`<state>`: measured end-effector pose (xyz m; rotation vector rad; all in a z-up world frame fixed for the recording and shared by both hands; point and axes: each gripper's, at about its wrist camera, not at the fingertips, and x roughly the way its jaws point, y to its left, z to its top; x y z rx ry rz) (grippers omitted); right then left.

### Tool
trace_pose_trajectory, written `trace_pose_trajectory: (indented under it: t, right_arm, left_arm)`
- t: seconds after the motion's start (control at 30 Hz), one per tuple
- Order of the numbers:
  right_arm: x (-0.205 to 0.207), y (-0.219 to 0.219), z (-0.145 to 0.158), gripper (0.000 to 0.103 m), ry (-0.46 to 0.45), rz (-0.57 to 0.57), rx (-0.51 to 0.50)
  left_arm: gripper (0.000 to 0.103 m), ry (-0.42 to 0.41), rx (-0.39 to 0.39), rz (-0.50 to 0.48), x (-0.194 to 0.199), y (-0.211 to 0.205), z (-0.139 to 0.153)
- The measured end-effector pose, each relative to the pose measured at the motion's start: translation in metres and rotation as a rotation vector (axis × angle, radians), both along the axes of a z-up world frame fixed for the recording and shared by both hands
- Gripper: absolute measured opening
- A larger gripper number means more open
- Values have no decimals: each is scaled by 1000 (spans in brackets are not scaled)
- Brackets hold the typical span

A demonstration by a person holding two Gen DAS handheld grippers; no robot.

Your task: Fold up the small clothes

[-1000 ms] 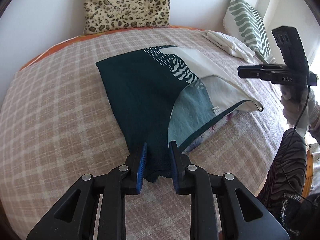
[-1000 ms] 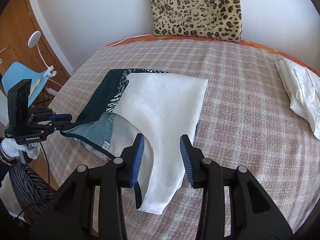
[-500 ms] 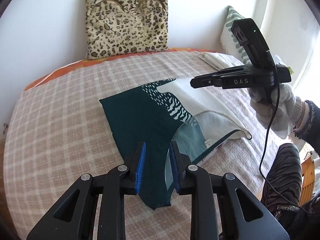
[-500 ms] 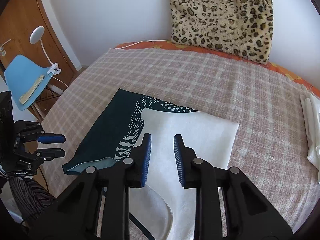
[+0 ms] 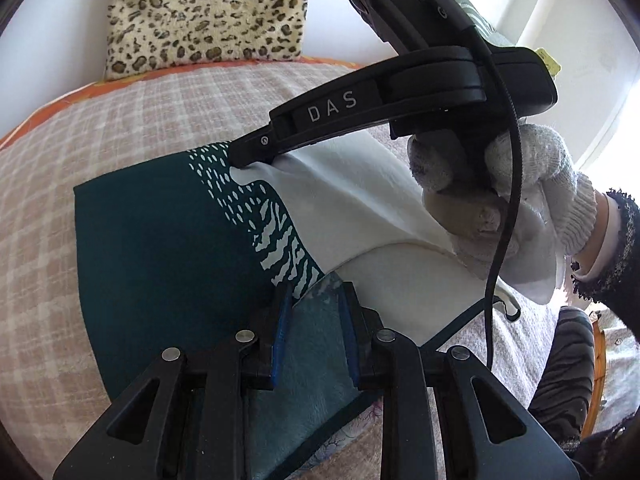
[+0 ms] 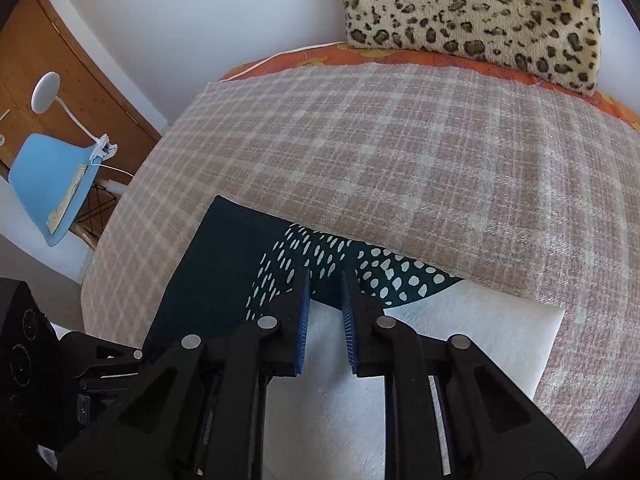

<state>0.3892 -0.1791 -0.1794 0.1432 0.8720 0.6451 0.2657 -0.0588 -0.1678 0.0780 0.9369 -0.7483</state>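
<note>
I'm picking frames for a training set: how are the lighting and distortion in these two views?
Left wrist view: window glare blows out the right edge behind the gloved hand; fisheye bends the checked bedspread. Right wrist view: even light, sharp, with the bedspread curved and dark corners.

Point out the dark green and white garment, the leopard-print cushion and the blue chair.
Dark green and white patterned garment (image 5: pixel 160 240): left wrist view, on its plain green area.
Leopard-print plush cushion (image 6: pixel 480 12): right wrist view, on its middle.
Light blue plastic chair (image 6: pixel 48 184): right wrist view, on its seat shell.
</note>
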Motion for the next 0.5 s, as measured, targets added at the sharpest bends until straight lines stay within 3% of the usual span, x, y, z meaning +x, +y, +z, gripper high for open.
trace_pose_trajectory:
  t: [0.1,0.17,0.23,0.37,0.5]
  right_arm:
    - [8,-3,-9,17,9,-5,15]
    - [10,-6,-8,16,14,-10,19]
    - [4,-15,1,16,6,-25,41]
    - [-34,-35,22,17,-77,-22,43]
    - [-79,-31,21,17,-107,46,17]
  left_arm:
    - [22,-38,0,-18,-7,1,0]
    - [22,-14,10,-19,-9,3,5]
    - [22,12,-28,-5,-13,11,14]
    - [22,-43,-81,27,-21,36,43]
    - [22,-50,-113,118,2,59,58]
